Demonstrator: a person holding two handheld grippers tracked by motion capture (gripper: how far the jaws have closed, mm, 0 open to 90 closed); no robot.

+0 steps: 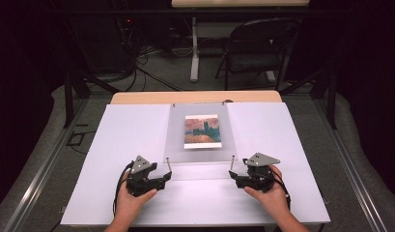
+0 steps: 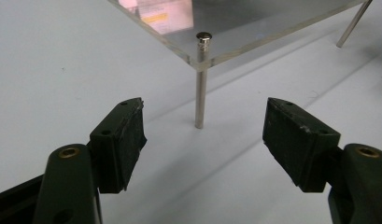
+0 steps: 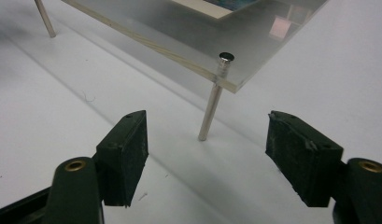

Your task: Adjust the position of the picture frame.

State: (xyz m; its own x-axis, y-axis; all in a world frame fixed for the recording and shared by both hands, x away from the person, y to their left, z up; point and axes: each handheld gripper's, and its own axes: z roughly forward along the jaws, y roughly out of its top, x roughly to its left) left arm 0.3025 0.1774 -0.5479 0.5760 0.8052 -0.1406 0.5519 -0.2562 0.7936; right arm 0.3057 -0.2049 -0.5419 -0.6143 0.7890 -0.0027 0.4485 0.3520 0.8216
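Clear acrylic plate (image 1: 200, 133) on four metal legs, standing mid-surface over a picture (image 1: 202, 131); left tongs (image 1: 162, 180) and right tongs (image 1: 235, 176) both apart, empty, just before its near corner legs.

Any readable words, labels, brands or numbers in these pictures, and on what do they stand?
None can be read.
The picture under the clear panel: a painted scene in orange and blue, no lettering to make out.
The left gripper and right gripper: black jaws and grey plates, no marking visible.
The white board: blank.
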